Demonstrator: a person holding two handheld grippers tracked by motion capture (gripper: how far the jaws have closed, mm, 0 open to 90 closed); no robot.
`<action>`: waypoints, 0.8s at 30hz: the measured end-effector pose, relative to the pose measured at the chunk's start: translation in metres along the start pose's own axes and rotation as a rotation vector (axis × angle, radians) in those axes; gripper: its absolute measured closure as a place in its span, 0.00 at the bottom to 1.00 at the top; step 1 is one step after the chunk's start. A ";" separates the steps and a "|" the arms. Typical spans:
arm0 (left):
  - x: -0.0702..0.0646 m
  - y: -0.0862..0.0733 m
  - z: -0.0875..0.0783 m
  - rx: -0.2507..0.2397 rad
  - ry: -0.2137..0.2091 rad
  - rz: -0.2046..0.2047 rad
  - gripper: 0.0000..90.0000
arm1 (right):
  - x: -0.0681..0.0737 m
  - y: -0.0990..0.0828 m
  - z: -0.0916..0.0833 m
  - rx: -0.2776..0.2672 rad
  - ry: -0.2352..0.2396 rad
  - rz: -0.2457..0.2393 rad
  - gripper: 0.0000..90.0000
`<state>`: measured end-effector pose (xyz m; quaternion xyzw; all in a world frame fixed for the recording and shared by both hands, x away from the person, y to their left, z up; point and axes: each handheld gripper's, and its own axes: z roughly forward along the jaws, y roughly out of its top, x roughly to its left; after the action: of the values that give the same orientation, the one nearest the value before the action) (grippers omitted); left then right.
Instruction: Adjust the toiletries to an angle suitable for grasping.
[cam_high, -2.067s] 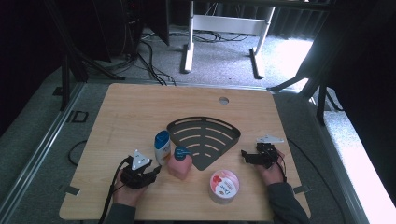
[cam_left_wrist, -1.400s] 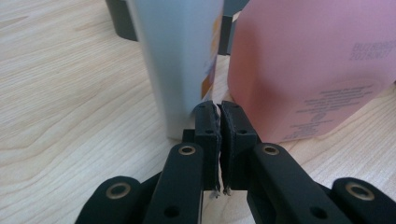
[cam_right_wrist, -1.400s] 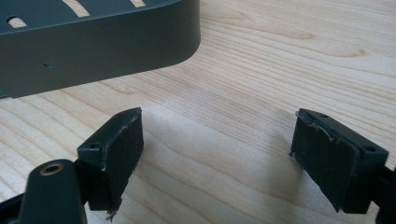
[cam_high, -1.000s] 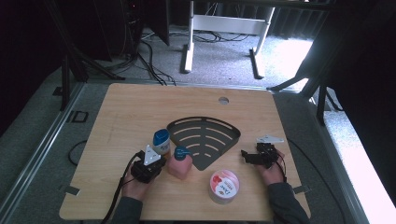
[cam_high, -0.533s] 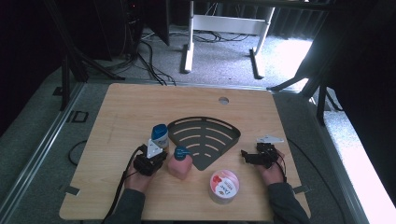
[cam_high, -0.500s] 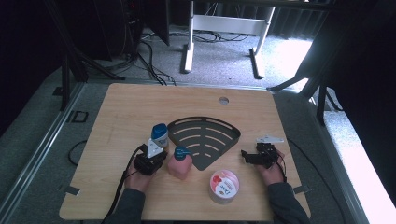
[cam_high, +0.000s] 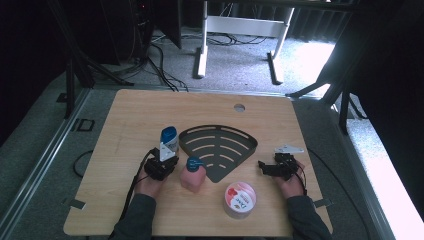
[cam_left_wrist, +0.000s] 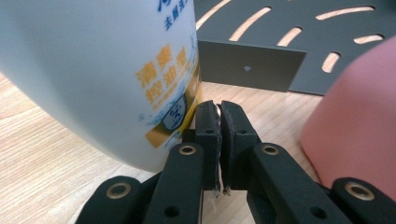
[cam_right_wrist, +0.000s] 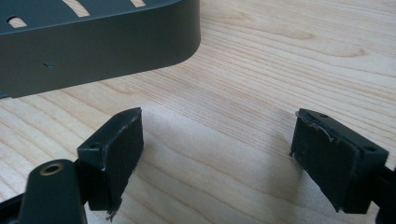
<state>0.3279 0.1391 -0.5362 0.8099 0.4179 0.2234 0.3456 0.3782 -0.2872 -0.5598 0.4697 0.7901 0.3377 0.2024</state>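
A white bottle with a blue cap (cam_high: 169, 137) stands left of the dark slotted fan-shaped rack (cam_high: 217, 150). My left gripper (cam_high: 166, 155) is shut with nothing between its pads, its tips at the bottle's base. In the left gripper view the shut gripper (cam_left_wrist: 219, 109) lies beside the white bottle (cam_left_wrist: 93, 70), with a pink bottle (cam_left_wrist: 359, 116) on the other side and the rack (cam_left_wrist: 252, 70) ahead. My right gripper (cam_high: 262, 165) rests on the table right of the rack. It stands open (cam_right_wrist: 217, 140) over bare wood, facing the rack's wall (cam_right_wrist: 93, 42).
The pink bottle with a blue cap (cam_high: 192, 172) stands just right of my left hand. A round red-and-white tub (cam_high: 239, 199) sits near the front edge. The wooden table (cam_high: 125, 115) has a cable hole (cam_high: 239, 107) at the back.
My left gripper has moved right and away from the person, up to the white bottle. The bottle has shifted a little toward the far side. The right gripper has kept still.
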 end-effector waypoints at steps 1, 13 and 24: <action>0.000 0.000 -0.001 -0.003 -0.002 -0.006 0.96 | 0.000 0.000 0.000 0.000 0.000 0.000 0.18; -0.019 -0.004 -0.034 -0.045 -0.097 -0.010 0.97 | 0.000 0.000 0.000 0.000 0.000 -0.001 0.18; -0.036 0.004 -0.067 -0.078 -0.167 0.027 0.99 | 0.000 0.000 0.000 0.000 0.000 -0.001 0.18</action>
<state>0.2666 0.1325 -0.4911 0.8172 0.3676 0.1760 0.4076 0.3781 -0.2872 -0.5598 0.4696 0.7903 0.3376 0.2025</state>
